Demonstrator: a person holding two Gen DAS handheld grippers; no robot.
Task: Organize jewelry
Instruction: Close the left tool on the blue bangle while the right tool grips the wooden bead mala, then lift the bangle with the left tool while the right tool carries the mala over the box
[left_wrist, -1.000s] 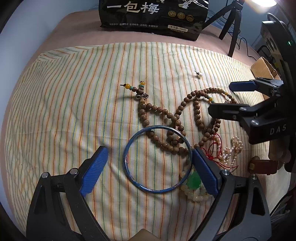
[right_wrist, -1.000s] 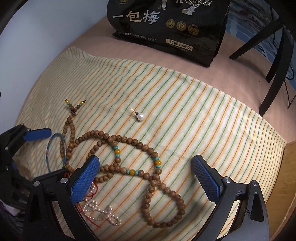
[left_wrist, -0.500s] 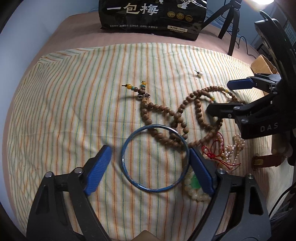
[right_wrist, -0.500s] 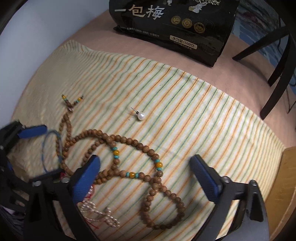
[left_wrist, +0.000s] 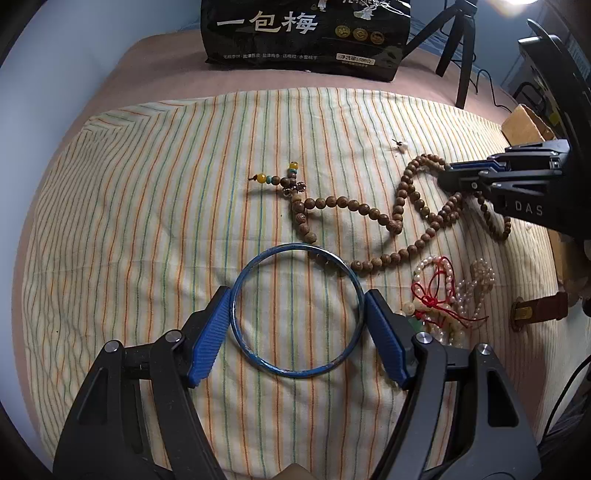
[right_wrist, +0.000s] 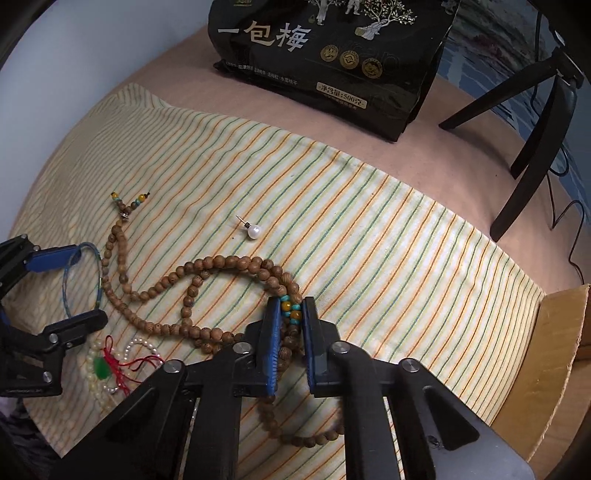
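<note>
Right gripper (right_wrist: 289, 315) clenched on the wooden bead strand (right_wrist: 221, 264) at its amber and turquoise beads, likely to lift it clear of the tangle on the striped cloth (right_wrist: 369, 258). Left gripper (left_wrist: 295, 321) closing around the flat blue bangle (left_wrist: 295, 312); pad contact unclear. White bead bracelets (left_wrist: 443, 295) are partly hidden behind its finger.

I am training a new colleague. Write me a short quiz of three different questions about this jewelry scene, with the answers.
1. True or false: the right gripper is shut on the wooden bead necklace.
2. What lies between the fingers of the left gripper?
3. The pearl earring lies: A) inside the bangle, B) alone on the striped cloth, C) on the black bag.

Key: 1 true; 2 the blue bangle; 3 B.
</note>
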